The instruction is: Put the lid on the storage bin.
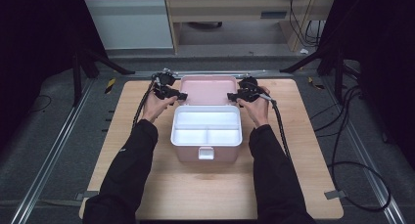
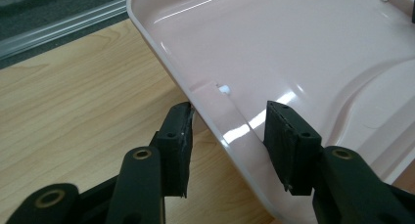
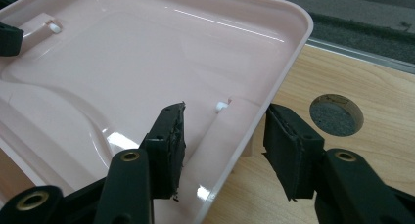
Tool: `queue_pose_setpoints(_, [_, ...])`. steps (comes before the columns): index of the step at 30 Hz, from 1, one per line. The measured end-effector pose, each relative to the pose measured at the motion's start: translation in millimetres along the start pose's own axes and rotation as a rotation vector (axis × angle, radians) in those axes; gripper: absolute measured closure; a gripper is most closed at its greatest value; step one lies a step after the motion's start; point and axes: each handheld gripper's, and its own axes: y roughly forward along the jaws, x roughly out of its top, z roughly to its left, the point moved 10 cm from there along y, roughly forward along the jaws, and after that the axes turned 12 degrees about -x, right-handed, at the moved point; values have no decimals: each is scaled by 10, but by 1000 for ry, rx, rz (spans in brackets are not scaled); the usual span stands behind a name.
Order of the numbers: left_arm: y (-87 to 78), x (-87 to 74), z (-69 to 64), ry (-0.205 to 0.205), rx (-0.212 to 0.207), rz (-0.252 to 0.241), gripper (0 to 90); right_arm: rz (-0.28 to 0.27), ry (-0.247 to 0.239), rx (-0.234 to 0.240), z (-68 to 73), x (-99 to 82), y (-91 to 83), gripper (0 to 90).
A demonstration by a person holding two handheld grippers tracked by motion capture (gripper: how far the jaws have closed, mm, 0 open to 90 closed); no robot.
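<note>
High view: pink storage box (image 1: 206,153) sits mid-table (image 1: 147,185), lid (image 1: 208,89) swung back. Left gripper (image 1: 180,96) straddles the lid's left rim, jaws parted, one pad touching. Right gripper (image 1: 232,96) straddles the right rim, jaws parted, not clamped.

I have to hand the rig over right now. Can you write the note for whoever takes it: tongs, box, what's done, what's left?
Left tongs: astride the left rim of the open pink lid, one pad against the rim's outside, the other apart; no grip yet.
Right tongs: astride the lid's right rim, both pads apart from it.
Box: mid-table, lid swung back on the far side, white divided tray in the top; its compartments look empty.
Done: both tongs placed at the lid edges.
Left: probably grip both rims and swing the lid shut, then see to the front latch.
</note>
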Motion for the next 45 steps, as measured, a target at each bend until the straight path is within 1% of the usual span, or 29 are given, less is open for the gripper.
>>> queue_pose_setpoints(5, [-42,30,-6,-10,-4,-20,564,-18,-2,-10,-7,37,-28,520])
queue_pose_setpoints(10, [-125,95,-24,1,9,-56,598,-45,6,-13,-15,101,-89,530])
queue_pose_setpoints(13, [-183,119,-29,16,17,-65,650,-59,13,-14,-19,145,-134,537])
queue_pose_setpoints(16, [-229,134,-43,20,20,-73,658,-77,15,-13,-12,184,-172,545])
queue_pose_setpoints(19, [-261,144,-48,24,30,-77,671,-81,0,-28,-1,220,-197,545])
queue_pose_setpoints(21, [-292,153,-49,30,37,-81,697,-85,-10,-36,5,251,-219,545])
queue_pose_setpoints(23, [-327,170,-50,27,39,-95,735,-91,-13,-43,3,283,-246,560])
queue_pose_setpoints(25, [-343,177,-53,27,39,-101,750,-101,-8,-45,-3,305,-269,575])
queue_pose_setpoints(29, [-357,185,-64,38,54,-99,756,-107,-6,-51,-13,323,-299,613])
queue_pose_setpoints(34, [-387,205,-80,47,58,-113,760,-125,4,-70,-31,359,-325,657])
queue_pose_setpoints(39, [-433,255,-95,54,58,-145,761,-151,13,-69,-39,406,-366,666])
queue_pose_setpoints(41, [-449,267,-103,54,55,-149,761,-161,15,-70,-43,428,-384,672])
queue_pose_setpoints(42, [-455,270,-105,55,55,-142,762,-167,15,-74,-46,439,-392,676])
queue_pose_setpoints(45, [-485,304,-120,62,63,-144,762,-175,16,-76,-46,464,-416,685])
